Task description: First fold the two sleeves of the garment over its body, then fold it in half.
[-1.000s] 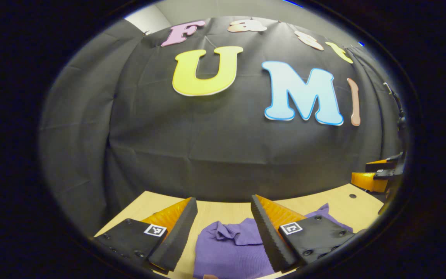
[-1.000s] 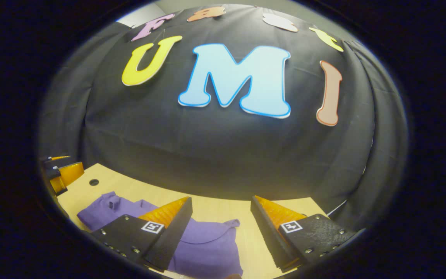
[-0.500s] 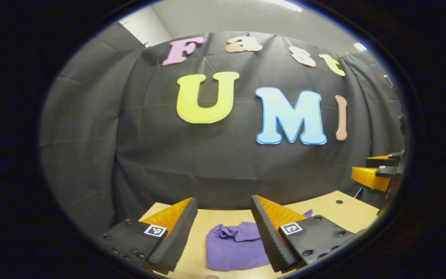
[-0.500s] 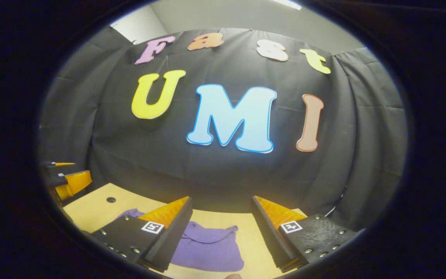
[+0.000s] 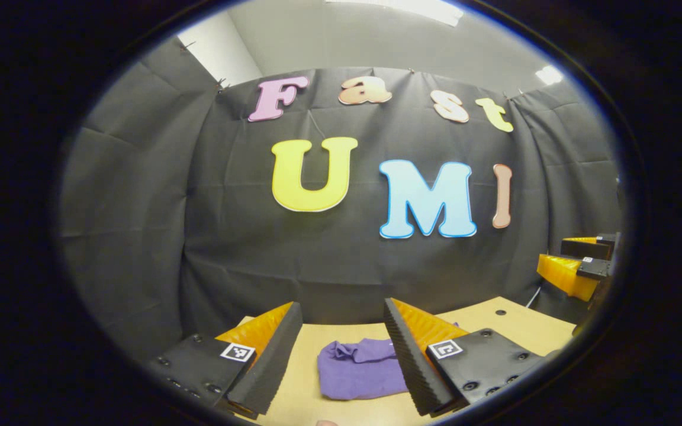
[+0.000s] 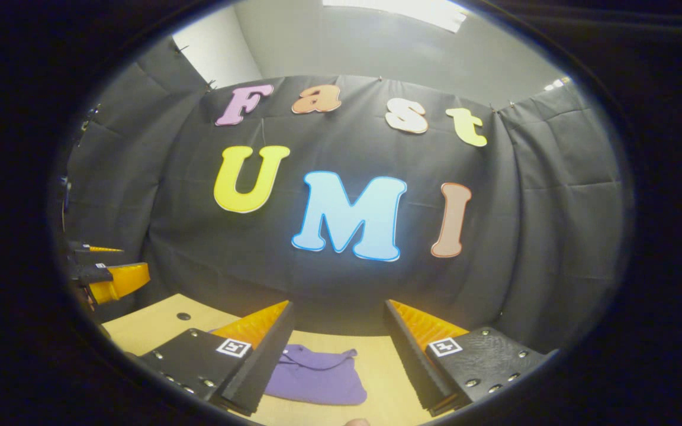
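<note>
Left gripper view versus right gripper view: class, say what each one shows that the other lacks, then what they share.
Left gripper view: the left gripper with open fingers at the bottom, and the right gripper far off at the right edge. Right gripper view: the right gripper's open fingers at the bottom, and the left gripper far off at the left edge. Shared: the purple garment bundled on the wooden table, a small hole in the table, and the black cloth wall.

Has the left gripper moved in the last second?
Yes. The left gripper has pulled up and back from the purple garment, which looks smaller on the table, and more ceiling shows above the booth wall.
</note>
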Motion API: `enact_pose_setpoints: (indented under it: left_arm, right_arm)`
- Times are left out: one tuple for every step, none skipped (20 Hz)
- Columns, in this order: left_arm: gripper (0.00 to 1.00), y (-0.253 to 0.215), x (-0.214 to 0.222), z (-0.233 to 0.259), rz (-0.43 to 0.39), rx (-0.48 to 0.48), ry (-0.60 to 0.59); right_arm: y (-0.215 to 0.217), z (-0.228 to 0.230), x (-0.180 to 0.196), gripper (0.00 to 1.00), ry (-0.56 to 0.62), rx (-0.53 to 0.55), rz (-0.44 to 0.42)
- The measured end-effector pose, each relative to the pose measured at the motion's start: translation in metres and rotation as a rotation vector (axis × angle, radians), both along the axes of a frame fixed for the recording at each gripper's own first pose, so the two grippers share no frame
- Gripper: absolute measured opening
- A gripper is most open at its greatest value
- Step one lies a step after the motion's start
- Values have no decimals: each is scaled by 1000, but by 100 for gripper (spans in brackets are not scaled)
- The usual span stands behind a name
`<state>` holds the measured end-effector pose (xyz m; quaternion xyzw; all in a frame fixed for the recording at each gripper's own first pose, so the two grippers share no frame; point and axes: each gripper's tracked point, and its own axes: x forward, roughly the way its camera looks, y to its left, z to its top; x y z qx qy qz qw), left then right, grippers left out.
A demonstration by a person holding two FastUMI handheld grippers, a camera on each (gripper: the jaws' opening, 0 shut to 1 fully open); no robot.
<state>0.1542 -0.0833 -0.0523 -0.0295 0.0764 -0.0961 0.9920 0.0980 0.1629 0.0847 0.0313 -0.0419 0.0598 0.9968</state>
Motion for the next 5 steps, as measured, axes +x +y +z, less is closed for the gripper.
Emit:
enact_pose_setpoints:
  left_arm:
    - [91,-1,-5,3,-4,-6,-4]
    - [92,-4,-8,6,-9,-10,-7]
    - [92,-5,-11,8,-14,-8,-9]
    - [92,-5,-15,13,-20,-3,-12]
    - [92,-5,-16,15,-23,3,-17]
  right_arm:
    - [-2,0,-5,95,0,1,-4]
    - [-3,-2,-10,93,1,-2,-6]
    - [-4,-3,-13,93,4,-4,-9]
    - [-6,-3,-15,93,4,-3,-11]
    - [-7,-3,-17,93,4,2,-10]
